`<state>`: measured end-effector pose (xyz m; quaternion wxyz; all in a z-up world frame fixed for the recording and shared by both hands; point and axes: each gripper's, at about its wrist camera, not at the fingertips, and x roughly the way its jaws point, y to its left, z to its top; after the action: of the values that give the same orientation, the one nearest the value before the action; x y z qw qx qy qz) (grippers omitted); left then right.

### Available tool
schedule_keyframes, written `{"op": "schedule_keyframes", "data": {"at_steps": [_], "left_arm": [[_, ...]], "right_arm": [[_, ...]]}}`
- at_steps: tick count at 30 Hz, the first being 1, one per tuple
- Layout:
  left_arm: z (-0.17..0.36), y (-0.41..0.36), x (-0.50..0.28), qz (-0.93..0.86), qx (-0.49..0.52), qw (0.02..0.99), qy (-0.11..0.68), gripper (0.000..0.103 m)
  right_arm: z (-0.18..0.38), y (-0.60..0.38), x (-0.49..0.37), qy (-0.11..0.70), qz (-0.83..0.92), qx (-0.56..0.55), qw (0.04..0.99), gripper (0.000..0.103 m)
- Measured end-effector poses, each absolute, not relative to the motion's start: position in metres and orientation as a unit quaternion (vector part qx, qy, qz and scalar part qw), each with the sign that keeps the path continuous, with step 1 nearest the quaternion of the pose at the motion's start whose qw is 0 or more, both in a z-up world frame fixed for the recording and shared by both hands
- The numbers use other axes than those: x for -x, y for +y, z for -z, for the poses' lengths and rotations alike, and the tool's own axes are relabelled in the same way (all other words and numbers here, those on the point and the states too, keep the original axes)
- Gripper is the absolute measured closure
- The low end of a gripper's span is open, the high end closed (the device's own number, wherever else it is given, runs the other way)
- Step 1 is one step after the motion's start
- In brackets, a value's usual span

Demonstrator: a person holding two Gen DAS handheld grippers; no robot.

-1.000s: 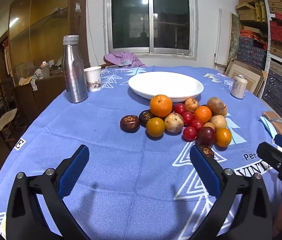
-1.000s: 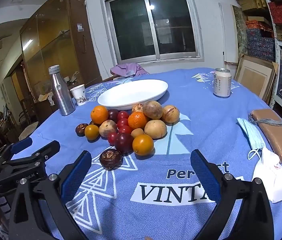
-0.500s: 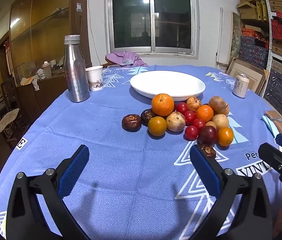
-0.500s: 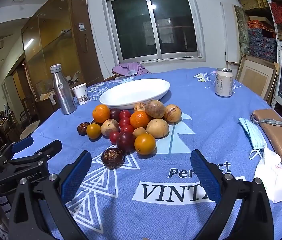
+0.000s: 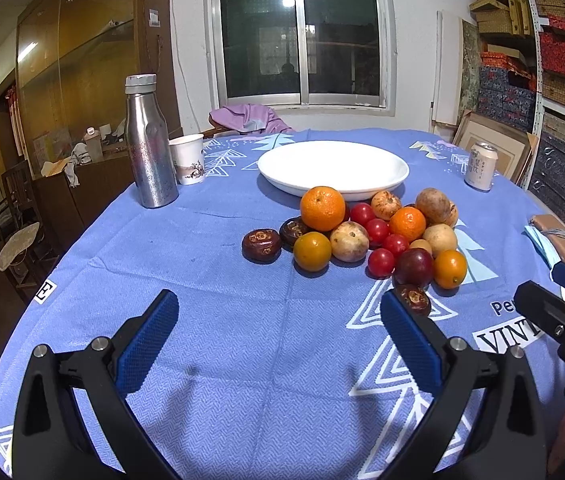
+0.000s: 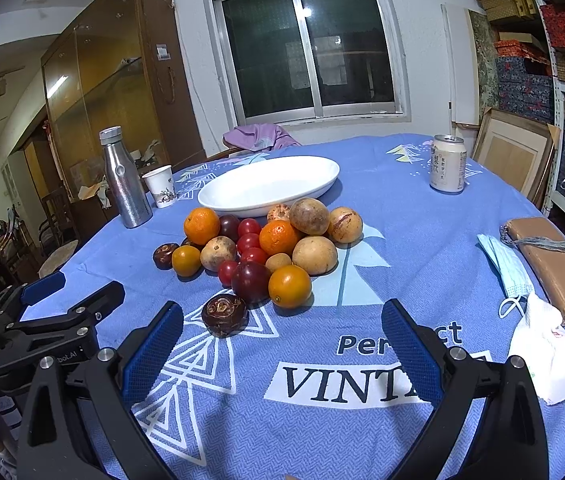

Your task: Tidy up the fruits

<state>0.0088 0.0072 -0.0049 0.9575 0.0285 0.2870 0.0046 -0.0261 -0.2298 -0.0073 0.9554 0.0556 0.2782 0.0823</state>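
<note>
A heap of fruit [image 5: 374, 232] [image 6: 266, 244] lies on the blue tablecloth, just in front of an empty white plate [image 5: 334, 168] [image 6: 270, 188]. It holds oranges, cherry tomatoes, brown round fruits, a dark plum [image 6: 251, 277] and dark wrinkled fruits; one of these [image 6: 224, 315] [image 5: 413, 299] lies nearest to me. My left gripper [image 5: 278, 324] is open over bare cloth, short of the heap. My right gripper [image 6: 282, 334] is open too, with the nearest dark fruit just ahead of its left finger. Nothing is held.
A steel bottle [image 5: 148, 142] and paper cup [image 5: 188, 158] stand at the back left. A drink can [image 6: 447, 164] stands at the back right. A face mask [image 6: 504, 264], brown wallet [image 6: 550, 268] and tissue [image 6: 542, 360] lie at the right.
Both views have drifted slightly; the fruit heap sits a little closer and lower in view than a second ago. Both grippers stay open and nothing on the table has moved.
</note>
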Motion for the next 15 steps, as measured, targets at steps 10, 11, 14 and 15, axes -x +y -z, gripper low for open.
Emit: {"op": "schedule_keyframes", "data": {"at_steps": [10, 11, 14, 15], "left_arm": [[0.0056, 0.0067, -0.0085, -0.005, -0.029, 0.958, 0.287, 0.004], [0.0055, 0.0067, -0.0085, -0.004, -0.029, 0.957, 0.287, 0.004], [0.006, 0.0065, -0.0086, -0.004, -0.029, 0.957, 0.287, 0.004], [0.0061, 0.0064, -0.0088, -0.004, -0.029, 0.957, 0.288, 0.004]], "right_arm": [[0.0074, -0.229, 0.0267, 0.28, -0.085, -0.056, 0.955, 0.003], [0.0076, -0.229, 0.0262, 0.281, -0.085, -0.056, 0.954, 0.003], [0.0084, -0.2284, 0.0251, 0.282, -0.086, -0.056, 0.954, 0.003], [0.0083, -0.2284, 0.0251, 0.282, -0.086, -0.056, 0.954, 0.003]]}}
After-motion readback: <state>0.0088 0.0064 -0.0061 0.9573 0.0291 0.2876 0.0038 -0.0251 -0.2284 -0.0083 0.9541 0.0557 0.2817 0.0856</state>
